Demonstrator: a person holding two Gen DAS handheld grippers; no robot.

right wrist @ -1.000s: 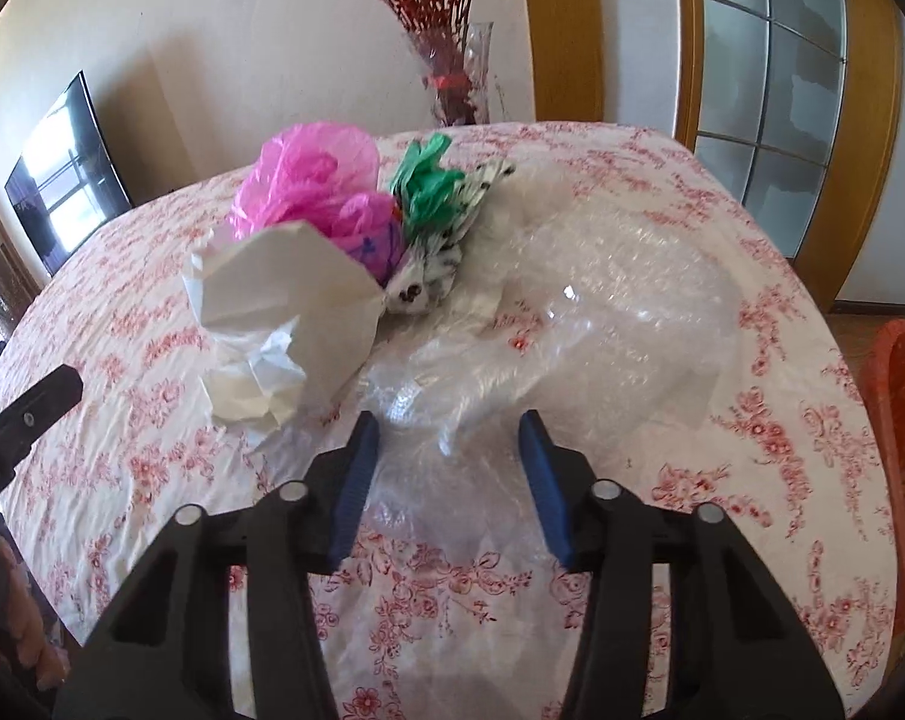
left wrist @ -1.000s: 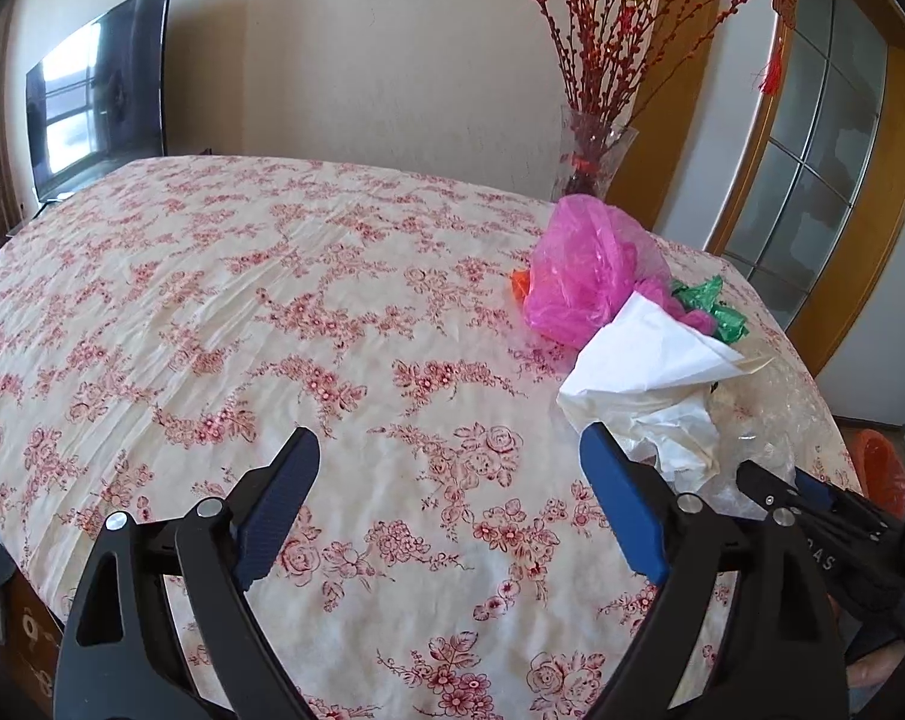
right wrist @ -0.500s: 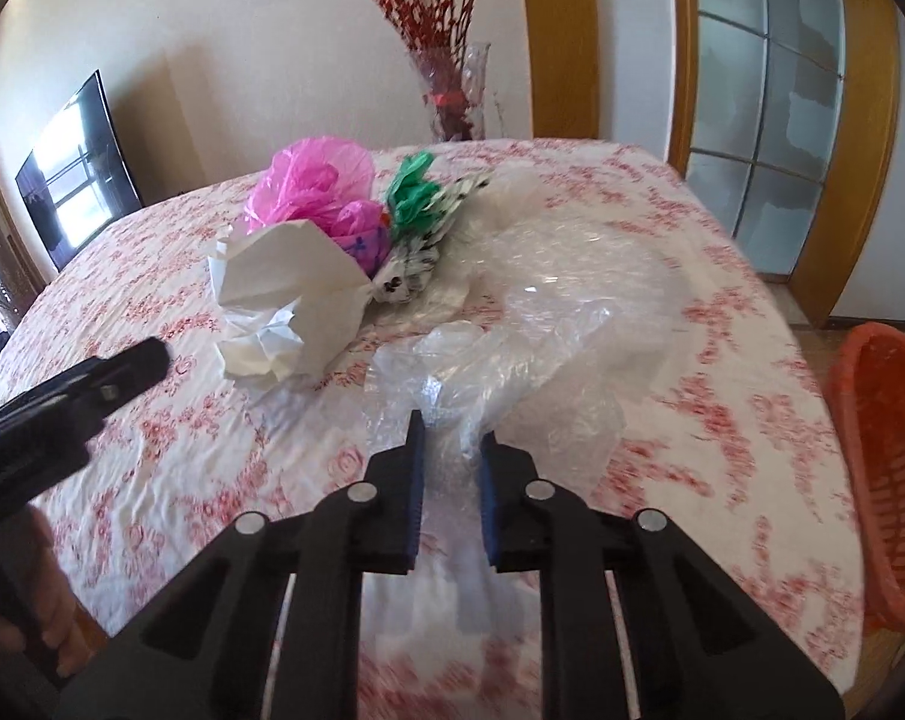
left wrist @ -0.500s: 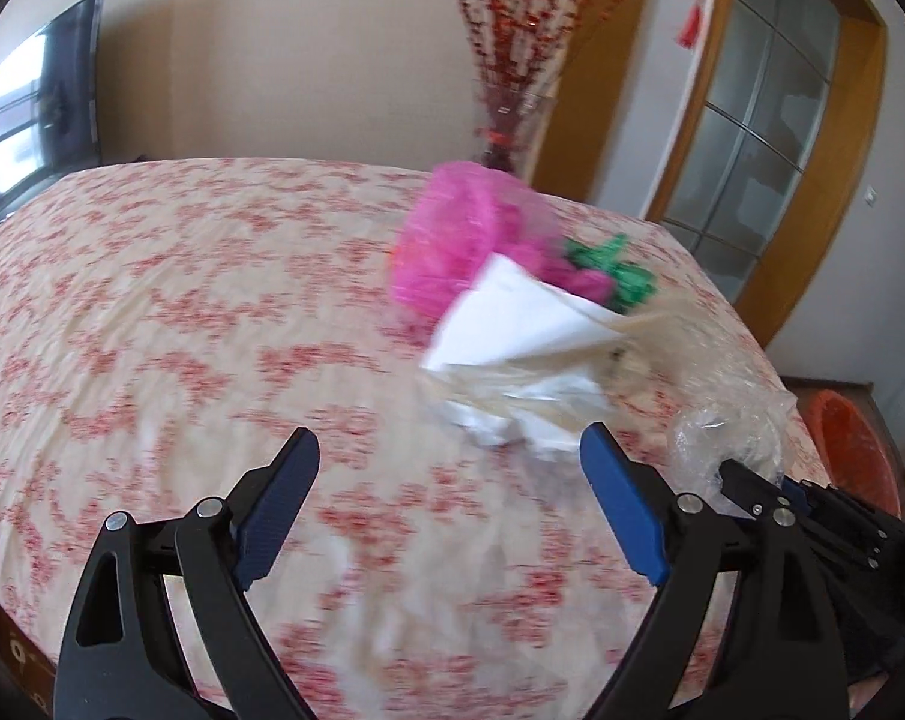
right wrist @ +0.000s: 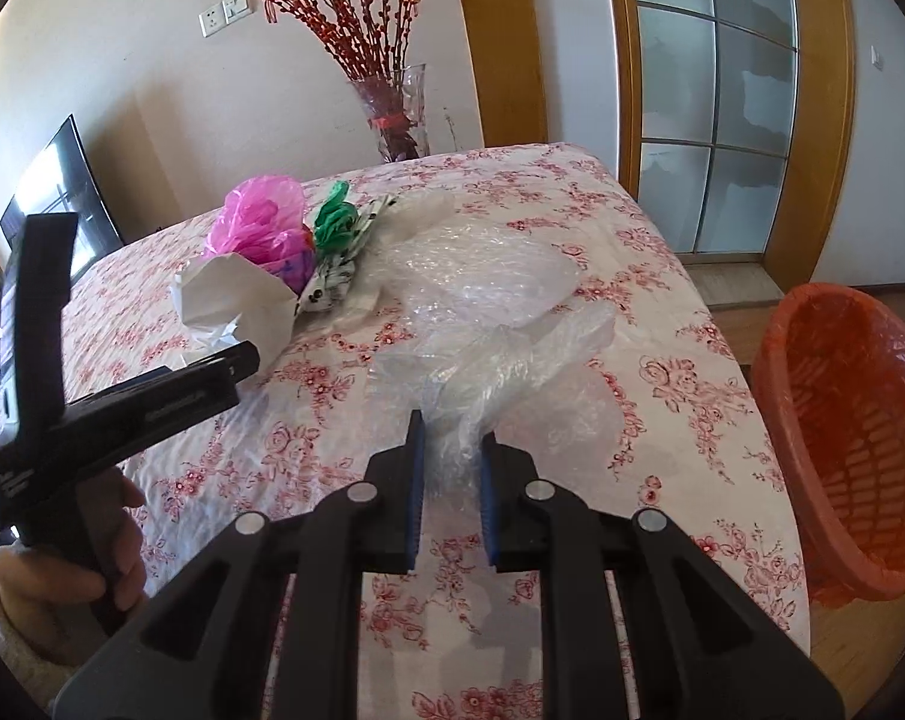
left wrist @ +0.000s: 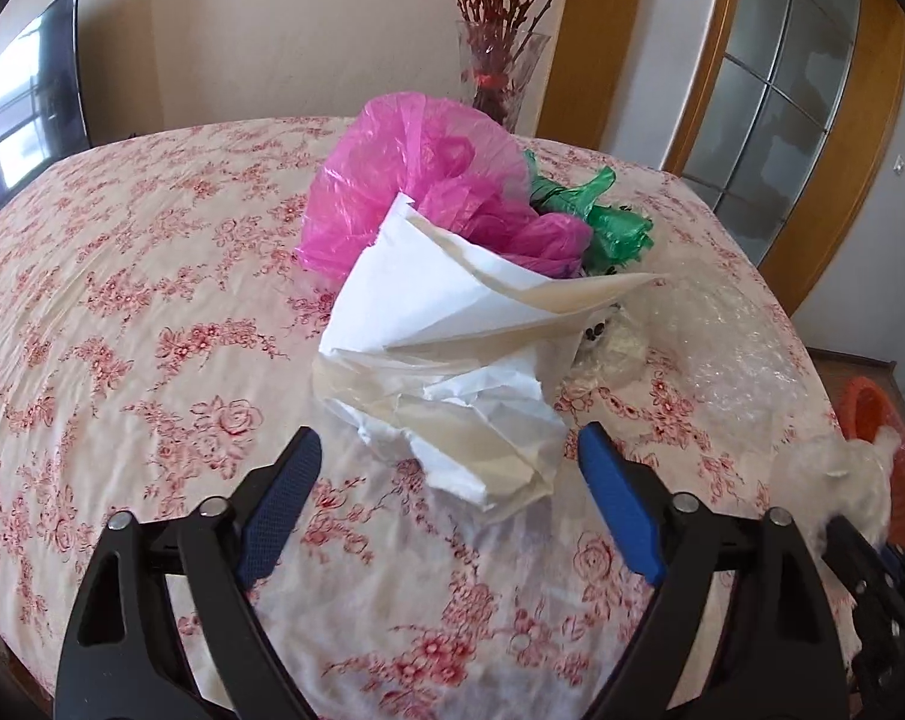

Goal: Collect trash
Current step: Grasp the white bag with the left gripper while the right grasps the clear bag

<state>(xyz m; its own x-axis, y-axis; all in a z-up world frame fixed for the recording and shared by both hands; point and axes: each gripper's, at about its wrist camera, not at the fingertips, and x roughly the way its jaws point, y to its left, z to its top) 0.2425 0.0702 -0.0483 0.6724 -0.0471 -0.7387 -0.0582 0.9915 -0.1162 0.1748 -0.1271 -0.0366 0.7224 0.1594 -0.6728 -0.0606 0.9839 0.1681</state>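
The right tool (right wrist: 449, 468) was clamped on the clear plastic (right wrist: 500, 366), lifting it off the floral tabletop (right wrist: 662, 372) beside the orange basket (right wrist: 848, 438). The left tool (left wrist: 446, 498), jaws wide but closing, reached over the crumpled paper (left wrist: 452, 348), nothing pinched between them. A pink bag (left wrist: 416, 186) and green bag (left wrist: 608, 222) lay just behind the paper.

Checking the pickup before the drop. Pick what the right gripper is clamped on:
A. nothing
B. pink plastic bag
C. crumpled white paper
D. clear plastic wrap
D: the right gripper pinches the clear plastic wrap between its blue pads, while the white paper lies apart.
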